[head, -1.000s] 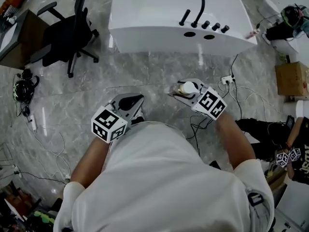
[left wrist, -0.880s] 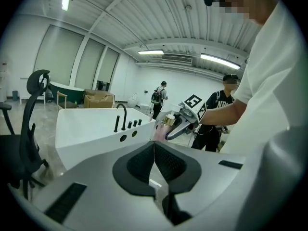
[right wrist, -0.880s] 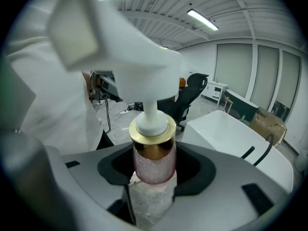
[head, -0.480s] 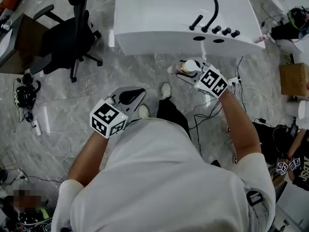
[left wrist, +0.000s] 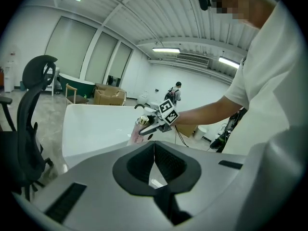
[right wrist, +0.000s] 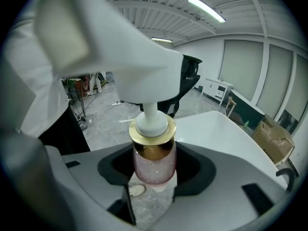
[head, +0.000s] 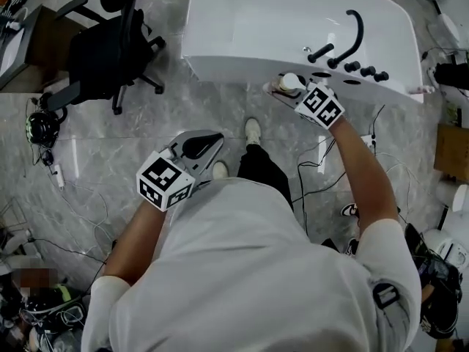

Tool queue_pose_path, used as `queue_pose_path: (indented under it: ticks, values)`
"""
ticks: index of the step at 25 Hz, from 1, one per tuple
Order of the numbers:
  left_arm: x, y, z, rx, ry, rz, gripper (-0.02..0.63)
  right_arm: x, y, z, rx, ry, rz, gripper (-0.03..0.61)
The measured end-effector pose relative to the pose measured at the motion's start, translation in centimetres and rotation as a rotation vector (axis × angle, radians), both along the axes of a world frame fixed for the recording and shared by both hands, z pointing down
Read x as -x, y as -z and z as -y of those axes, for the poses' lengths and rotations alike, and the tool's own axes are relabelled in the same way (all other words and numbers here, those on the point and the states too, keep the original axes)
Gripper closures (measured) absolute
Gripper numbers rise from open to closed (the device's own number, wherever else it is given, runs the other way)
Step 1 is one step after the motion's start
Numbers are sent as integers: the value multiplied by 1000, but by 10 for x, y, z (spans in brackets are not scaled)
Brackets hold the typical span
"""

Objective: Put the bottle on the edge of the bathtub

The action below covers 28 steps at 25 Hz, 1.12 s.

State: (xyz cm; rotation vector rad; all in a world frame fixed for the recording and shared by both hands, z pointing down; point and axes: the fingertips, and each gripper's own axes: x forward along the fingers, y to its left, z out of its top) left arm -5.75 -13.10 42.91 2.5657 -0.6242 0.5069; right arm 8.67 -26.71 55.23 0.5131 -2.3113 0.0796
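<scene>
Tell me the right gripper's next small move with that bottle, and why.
Probably ease it forward and down onto the bathtub rim. The right gripper has its jaws clamped on the pink pump bottle, which hangs just at the tub's near edge beside the black faucet, not yet set down.

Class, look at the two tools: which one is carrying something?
The right tool: its jaws clamp a pink pump bottle near the bathtub edge. The left tool is shut and empty.

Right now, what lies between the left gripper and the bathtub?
Nothing but bare marble floor separates the left gripper from the bathtub; the head view shows it.
</scene>
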Motion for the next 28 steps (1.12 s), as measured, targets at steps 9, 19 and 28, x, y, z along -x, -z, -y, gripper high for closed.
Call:
queue_pose_path:
  ticks: [9,19,28]
  values:
    - [-30,-23,73,54,57,9,595,-13,-58,109,18,61,-35,356]
    - [-47,-52,112,110,90,24,595,-20,-122,178,37,98,-51,356]
    - [-50,-64,120,141,101,34,595,-18,-132,188,61,122,-15,351]
